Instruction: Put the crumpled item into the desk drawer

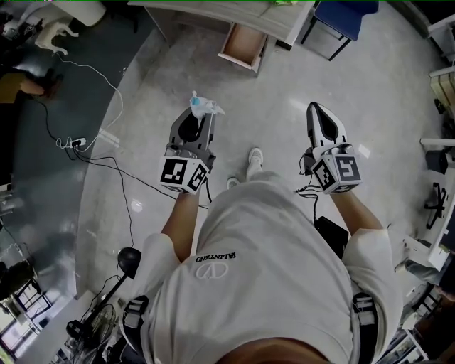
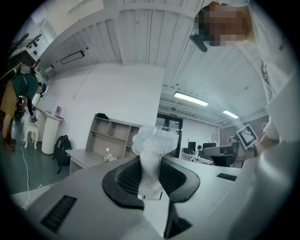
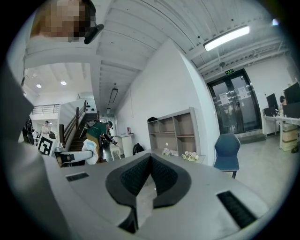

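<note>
My left gripper point(image 1: 201, 114) is shut on the crumpled item point(image 1: 202, 104), a pale, bluish-white wad that sticks out past the jaw tips. In the left gripper view the crumpled item point(image 2: 152, 147) stands pinched between the two dark pads, with my left gripper point(image 2: 151, 177) raised and looking across the room. The desk point(image 1: 234, 14) is ahead at the top of the head view, its wooden drawer point(image 1: 244, 45) pulled open and apart from both grippers. My right gripper point(image 1: 315, 108) is held level beside the left one; its jaws point(image 3: 150, 158) meet with nothing between them.
Cables point(image 1: 106, 162) trail over the floor to my left, by a dark carpet. A blue chair point(image 1: 340, 18) stands right of the desk. A shelf unit point(image 3: 173, 133) lines the wall behind it. A person with a white dog point(image 2: 21, 101) is far off.
</note>
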`<state>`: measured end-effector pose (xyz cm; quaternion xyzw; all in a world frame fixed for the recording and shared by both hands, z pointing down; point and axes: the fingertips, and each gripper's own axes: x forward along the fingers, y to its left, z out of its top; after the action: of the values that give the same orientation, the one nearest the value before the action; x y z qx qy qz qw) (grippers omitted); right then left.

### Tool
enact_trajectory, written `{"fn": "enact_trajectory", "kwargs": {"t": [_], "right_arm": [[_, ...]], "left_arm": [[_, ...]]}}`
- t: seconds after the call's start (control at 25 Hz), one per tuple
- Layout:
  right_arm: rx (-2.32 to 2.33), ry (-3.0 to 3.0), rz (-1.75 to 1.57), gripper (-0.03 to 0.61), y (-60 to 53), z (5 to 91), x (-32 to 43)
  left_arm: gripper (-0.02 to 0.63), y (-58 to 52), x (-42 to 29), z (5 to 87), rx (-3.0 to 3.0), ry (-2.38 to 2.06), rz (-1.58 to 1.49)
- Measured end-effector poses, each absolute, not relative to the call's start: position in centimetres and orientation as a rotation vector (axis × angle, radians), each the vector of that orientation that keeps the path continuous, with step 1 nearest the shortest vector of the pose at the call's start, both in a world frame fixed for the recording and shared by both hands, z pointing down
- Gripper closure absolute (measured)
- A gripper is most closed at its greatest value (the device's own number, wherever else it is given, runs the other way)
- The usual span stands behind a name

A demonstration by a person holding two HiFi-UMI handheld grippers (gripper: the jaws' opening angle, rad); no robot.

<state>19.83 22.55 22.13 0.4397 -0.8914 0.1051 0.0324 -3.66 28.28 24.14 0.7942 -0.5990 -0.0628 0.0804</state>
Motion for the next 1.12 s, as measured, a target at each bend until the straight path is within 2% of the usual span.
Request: {"fn": "enact_trajectory", "kwargs": {"t": [0.64,1.12], "right_arm": [[1.226,-2.795,0.37,0.58,10.8,23.7,20.5],[1.166,-2.785,0.415,0.58,7.3,25.4,18.5]], "left_arm": [[0.534,17.5,-1.9,25.2,2.321,-1.862,-0.132],[0.534,13.3,-1.7,25.0,2.339,-1.839,-0.119]]}}
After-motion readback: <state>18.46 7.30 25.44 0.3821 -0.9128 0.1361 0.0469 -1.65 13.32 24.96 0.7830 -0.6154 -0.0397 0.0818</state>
